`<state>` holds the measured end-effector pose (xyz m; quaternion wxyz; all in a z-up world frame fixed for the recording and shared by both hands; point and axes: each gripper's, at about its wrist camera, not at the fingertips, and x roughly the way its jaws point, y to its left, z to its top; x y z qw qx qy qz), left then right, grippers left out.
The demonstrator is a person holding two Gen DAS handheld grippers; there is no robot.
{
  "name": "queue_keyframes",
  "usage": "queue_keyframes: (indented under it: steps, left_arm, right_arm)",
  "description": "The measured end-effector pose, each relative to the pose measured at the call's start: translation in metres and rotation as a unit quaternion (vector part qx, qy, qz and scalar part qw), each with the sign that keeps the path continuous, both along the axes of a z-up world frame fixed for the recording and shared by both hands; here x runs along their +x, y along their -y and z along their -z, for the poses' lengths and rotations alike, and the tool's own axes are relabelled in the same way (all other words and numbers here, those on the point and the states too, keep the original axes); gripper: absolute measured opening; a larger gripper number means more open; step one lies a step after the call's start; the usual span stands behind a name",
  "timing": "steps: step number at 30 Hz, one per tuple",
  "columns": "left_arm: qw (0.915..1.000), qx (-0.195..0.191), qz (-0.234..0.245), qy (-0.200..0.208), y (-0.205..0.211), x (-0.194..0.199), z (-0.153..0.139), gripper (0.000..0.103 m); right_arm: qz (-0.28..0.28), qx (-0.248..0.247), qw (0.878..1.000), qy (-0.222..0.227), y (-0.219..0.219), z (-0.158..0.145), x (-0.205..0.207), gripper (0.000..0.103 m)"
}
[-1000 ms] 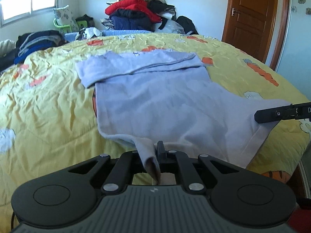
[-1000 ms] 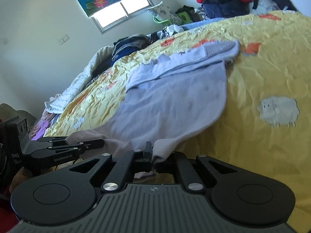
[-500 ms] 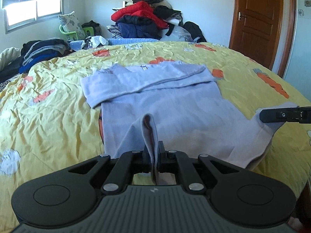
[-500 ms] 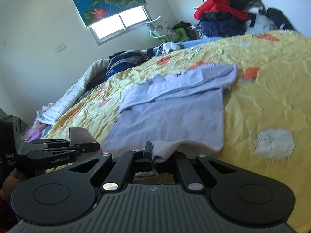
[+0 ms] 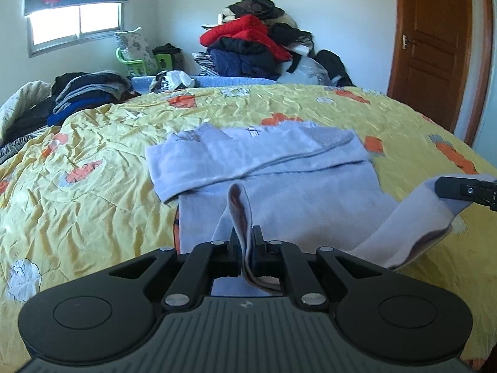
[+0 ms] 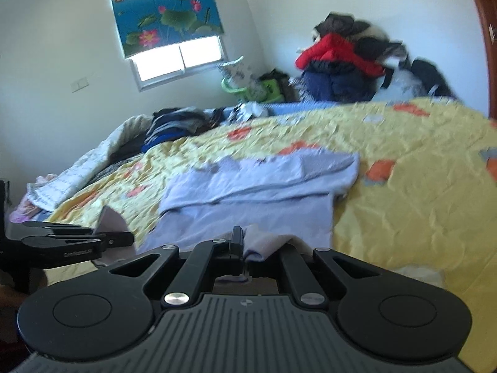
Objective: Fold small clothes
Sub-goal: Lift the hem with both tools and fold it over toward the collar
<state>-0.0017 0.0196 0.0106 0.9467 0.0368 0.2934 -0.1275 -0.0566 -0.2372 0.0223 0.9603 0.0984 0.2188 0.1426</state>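
With my left tongs [image 5: 245, 245] and right tongs [image 6: 245, 253] each clamped on a near hem corner of the lavender top [image 5: 279, 192] spread on the bed [image 5: 93, 168], I judge the next move is carrying that hem forward onto the folded sleeves.

A bed with a yellow printed cover [image 5: 102, 205] carries a lavender garment [image 5: 279, 186] and dark folded clothes [image 5: 84, 93].
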Motion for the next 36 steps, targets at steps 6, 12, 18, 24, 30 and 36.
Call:
queue_keyframes:
  steps: [6, 12, 18, 24, 30, 36]
  left_arm:
    - [0.9997, -0.01, -0.02, 0.006, -0.002, 0.008, -0.001, 0.005]
    - [0.9994, -0.015, -0.031, 0.01, -0.005, 0.01, -0.001, 0.006]
    - [0.9991, -0.011, -0.038, 0.015, -0.004, 0.014, -0.001, 0.006]
    - [0.9986, -0.015, -0.047, 0.02, -0.003, 0.019, -0.003, 0.006]
    - [0.9977, -0.022, -0.058, 0.028, -0.003, 0.028, -0.009, 0.006]
    - [0.9967, -0.024, -0.068, 0.037, -0.002, 0.037, -0.014, 0.006]
  right_arm:
    - [0.014, -0.009, 1.0, 0.015, -0.001, 0.0, 0.004, 0.006]
    - [0.023, -0.014, 0.999, 0.027, -0.005, 0.0, 0.003, 0.006]
    - [0.03, -0.038, 0.998, 0.039, -0.011, 0.0, 0.002, 0.005]
    - [0.036, -0.042, 0.998, 0.041, -0.012, 0.0, 0.007, 0.005]
    - [0.041, -0.042, 0.997, 0.042, -0.013, 0.0, 0.018, 0.006]
    - [0.045, -0.043, 0.997, 0.042, -0.012, -0.001, 0.027, 0.006]
